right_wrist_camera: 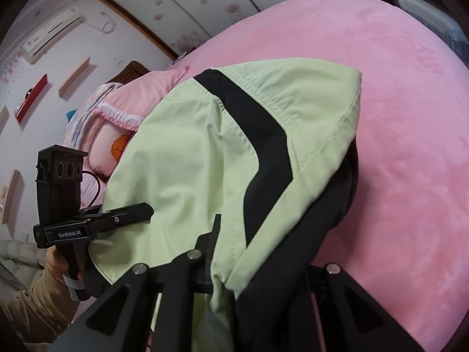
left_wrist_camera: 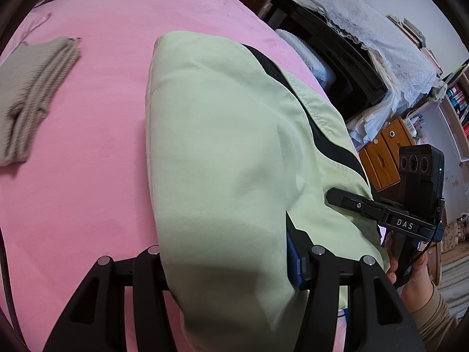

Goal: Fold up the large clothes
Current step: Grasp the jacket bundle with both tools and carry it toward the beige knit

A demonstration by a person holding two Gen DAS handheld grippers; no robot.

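Note:
A light green garment [left_wrist_camera: 222,152] with a black stripe [left_wrist_camera: 334,143] hangs between both grippers above the pink bed [left_wrist_camera: 96,135]. My left gripper [left_wrist_camera: 234,264] is shut on its edge; cloth drapes over and hides the fingers. In the right wrist view the same garment [right_wrist_camera: 187,170] with its black stripe [right_wrist_camera: 263,149] and dark lining [right_wrist_camera: 293,264] is bunched in my right gripper [right_wrist_camera: 231,278], which is shut on it. Each gripper also shows in the other's view: the right gripper [left_wrist_camera: 337,195], the left gripper [right_wrist_camera: 146,209].
A folded beige ribbed garment [left_wrist_camera: 32,94] lies on the bed at the left. Dark furniture under a white lace cover [left_wrist_camera: 366,38] and a wooden drawer unit [left_wrist_camera: 384,149] stand beyond the bed's right edge. Pink pillows [right_wrist_camera: 123,111] lie at the head.

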